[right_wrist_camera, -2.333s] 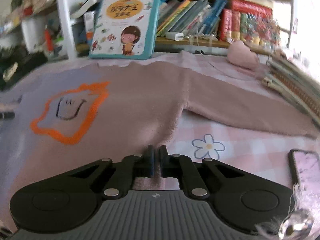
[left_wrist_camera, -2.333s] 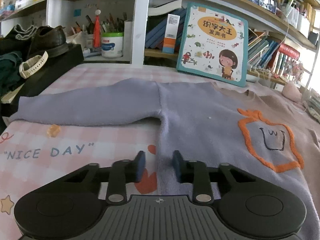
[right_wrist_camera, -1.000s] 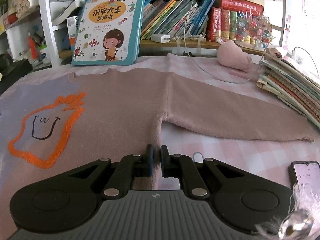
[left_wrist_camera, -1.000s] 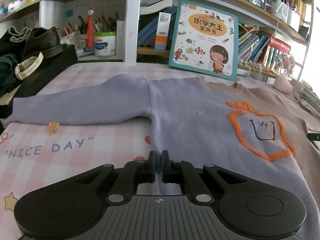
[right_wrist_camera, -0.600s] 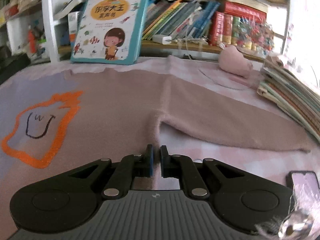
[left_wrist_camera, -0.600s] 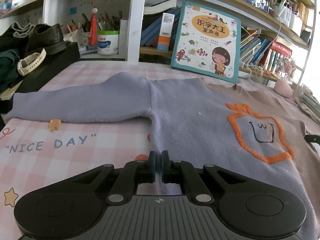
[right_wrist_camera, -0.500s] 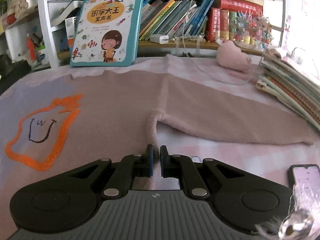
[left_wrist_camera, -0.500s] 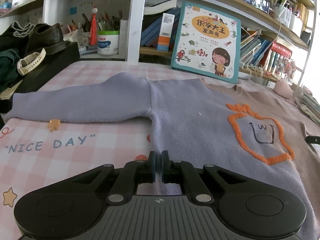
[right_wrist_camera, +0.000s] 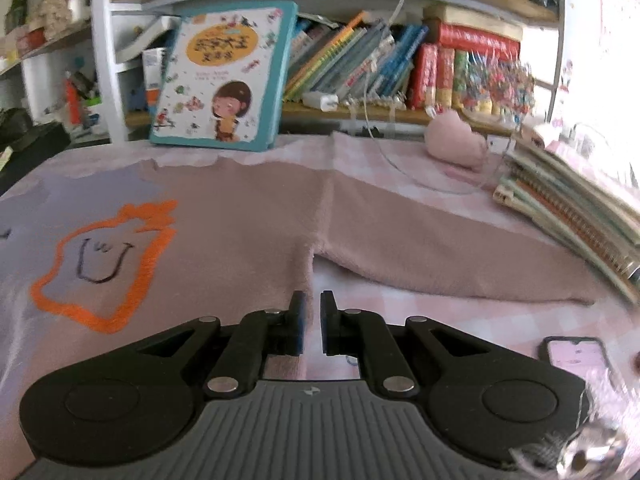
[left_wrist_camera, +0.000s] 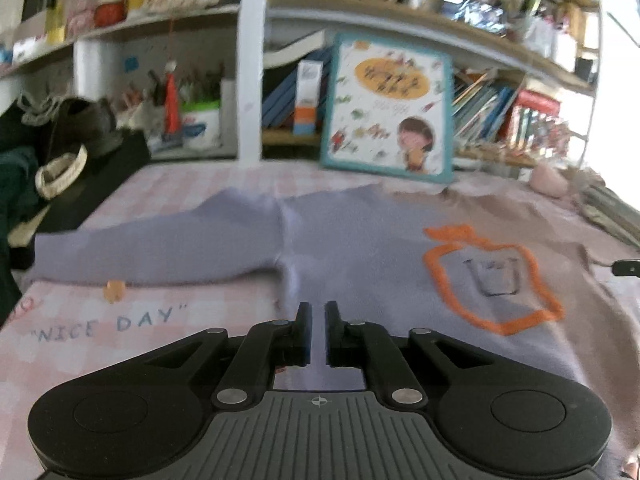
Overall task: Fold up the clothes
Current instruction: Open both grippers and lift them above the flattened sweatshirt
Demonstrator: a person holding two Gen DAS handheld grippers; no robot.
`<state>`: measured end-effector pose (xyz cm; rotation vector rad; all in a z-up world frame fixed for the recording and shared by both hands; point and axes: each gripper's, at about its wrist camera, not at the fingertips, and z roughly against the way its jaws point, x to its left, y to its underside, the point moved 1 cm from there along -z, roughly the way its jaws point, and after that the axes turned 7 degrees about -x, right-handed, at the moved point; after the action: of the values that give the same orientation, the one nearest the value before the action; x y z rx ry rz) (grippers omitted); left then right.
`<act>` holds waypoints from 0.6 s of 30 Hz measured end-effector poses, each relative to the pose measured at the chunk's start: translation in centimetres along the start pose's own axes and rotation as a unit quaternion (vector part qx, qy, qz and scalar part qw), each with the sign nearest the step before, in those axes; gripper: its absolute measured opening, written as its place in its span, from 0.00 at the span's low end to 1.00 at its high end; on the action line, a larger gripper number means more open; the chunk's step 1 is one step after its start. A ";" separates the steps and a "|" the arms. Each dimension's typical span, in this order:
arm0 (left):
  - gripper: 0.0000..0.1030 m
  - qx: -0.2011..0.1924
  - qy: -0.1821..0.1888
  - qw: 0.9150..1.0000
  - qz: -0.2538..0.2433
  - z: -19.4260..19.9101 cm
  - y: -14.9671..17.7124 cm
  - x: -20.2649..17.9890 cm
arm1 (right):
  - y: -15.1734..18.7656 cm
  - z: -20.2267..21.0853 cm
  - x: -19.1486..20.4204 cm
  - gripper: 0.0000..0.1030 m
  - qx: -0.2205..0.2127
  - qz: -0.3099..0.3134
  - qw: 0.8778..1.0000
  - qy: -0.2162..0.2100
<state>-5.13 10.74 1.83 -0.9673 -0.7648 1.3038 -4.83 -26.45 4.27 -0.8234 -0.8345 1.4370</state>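
A sweater lies flat on the pink checked table, lilac on its left half [left_wrist_camera: 344,248] and dusty pink on its right half [right_wrist_camera: 248,232], with an orange outlined face [left_wrist_camera: 492,276] on the chest. Its lilac sleeve [left_wrist_camera: 160,248] stretches left and its pink sleeve [right_wrist_camera: 448,252] stretches right. My left gripper [left_wrist_camera: 318,312] is shut on the lower left hem, with cloth between the narrowly parted jaws. My right gripper [right_wrist_camera: 311,304] is shut on the lower right hem beside the side seam.
A picture book [left_wrist_camera: 388,108] leans on the shelf behind the sweater. A black box with shoes [left_wrist_camera: 80,148] stands at the left. A stack of notebooks [right_wrist_camera: 572,208], a pink plush [right_wrist_camera: 456,140] and a phone [right_wrist_camera: 576,354] lie at the right.
Both grippers have lifted and tipped a little with the hem held. The left gripper, open 2.3 s ago, closed on the hem about a second ago.
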 end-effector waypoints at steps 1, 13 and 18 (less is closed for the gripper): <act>0.10 -0.002 0.003 1.000 -0.001 0.5 -0.1 -0.1 | 0.0 0.7 0.1 0.09 -0.002 0.006 1.000 0.000; 0.71 -0.007 0.000 1.000 -0.005 3.8 1.0 -1.6 | 0.7 6.4 2.4 0.72 -0.036 0.001 0.999 -0.014; 0.84 -0.011 -0.015 1.000 -0.015 4.1 1.2 -1.5 | 0.9 5.9 4.6 0.91 -0.029 0.017 0.999 -0.027</act>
<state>-9.46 9.89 2.59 -0.9530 -0.8155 1.2888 -10.50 -22.02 6.32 -0.8495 -0.9107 1.4762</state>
